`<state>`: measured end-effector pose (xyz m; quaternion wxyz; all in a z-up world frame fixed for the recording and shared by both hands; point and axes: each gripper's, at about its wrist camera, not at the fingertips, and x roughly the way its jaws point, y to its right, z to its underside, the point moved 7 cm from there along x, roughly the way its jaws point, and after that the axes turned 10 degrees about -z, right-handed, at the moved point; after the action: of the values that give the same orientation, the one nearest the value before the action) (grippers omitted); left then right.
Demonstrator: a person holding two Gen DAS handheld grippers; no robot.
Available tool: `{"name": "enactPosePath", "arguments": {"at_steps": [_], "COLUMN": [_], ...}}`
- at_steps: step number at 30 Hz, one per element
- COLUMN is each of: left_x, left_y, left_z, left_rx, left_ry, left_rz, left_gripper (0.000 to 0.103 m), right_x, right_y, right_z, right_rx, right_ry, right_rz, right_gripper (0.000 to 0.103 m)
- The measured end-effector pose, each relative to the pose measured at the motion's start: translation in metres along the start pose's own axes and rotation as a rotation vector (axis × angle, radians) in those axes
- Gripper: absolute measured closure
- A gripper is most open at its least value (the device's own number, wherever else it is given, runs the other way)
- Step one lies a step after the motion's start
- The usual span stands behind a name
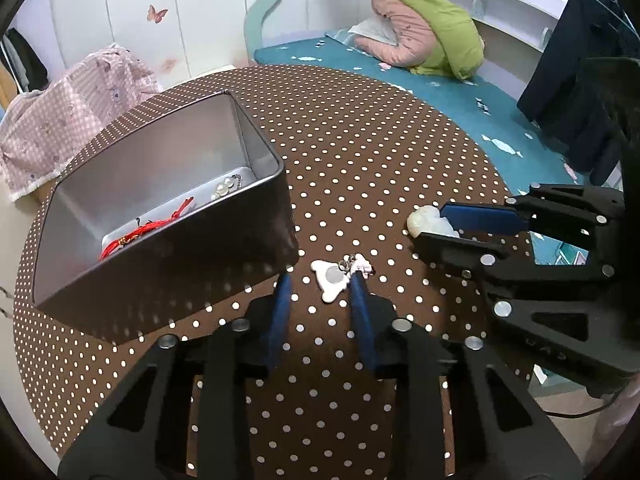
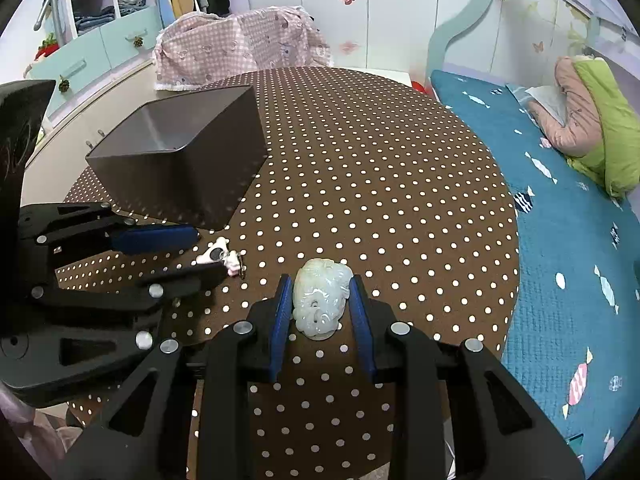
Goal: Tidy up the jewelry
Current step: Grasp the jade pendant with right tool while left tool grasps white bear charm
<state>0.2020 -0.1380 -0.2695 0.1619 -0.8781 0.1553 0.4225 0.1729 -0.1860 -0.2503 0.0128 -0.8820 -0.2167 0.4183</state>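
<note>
Both my claws down on polka-dot table (image 2: 380, 184). Right gripper (image 2: 320, 304) part-open, straddling pale jade carving (image 2: 320, 300), no squeeze yet. Left gripper (image 1: 320, 292) part-open around white charm (image 1: 334, 280). I'd close slowly, centred, then lift to metal tin (image 1: 256, 216).

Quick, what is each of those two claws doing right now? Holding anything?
Left gripper: open, fingers on either side of the white charm on the table, not clamped.
Right gripper: open around the pale jade carving, fingers not yet touching it.

I saw a brushed-metal tin (image 1: 160, 184), matt polka-dot tablecloth (image 1: 360, 152), a glossy, waxy carved pendant (image 2: 320, 300) and quilted bedspread (image 2: 560, 240).
</note>
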Motion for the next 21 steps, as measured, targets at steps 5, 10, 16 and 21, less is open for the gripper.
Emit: {"name": "enactPosePath", "arguments": {"at_steps": [5, 10, 16, 21], "left_x": [0.000, -0.006, -0.016, -0.018], "left_y": [-0.007, -0.014, -0.019, -0.023], "left_z": [0.001, 0.005, 0.007, 0.008], "left_rx": [-0.033, -0.054, -0.074, -0.081], "left_ry": [-0.006, -0.006, 0.016, 0.022], "left_rz": [0.018, 0.033, 0.047, 0.032], "left_gripper": [0.090, 0.090, 0.095, 0.094], "right_x": [0.000, 0.000, -0.006, -0.014], "right_y": [0.001, 0.002, -0.001, -0.004], "right_z": [-0.001, -0.001, -0.004, -0.007], "right_rx": [0.000, 0.007, 0.013, 0.004], "right_ry": [0.000, -0.004, 0.012, 0.029], "right_rz": [0.002, 0.003, 0.010, 0.019], "right_gripper": [0.075, 0.076, 0.076, 0.076]}}
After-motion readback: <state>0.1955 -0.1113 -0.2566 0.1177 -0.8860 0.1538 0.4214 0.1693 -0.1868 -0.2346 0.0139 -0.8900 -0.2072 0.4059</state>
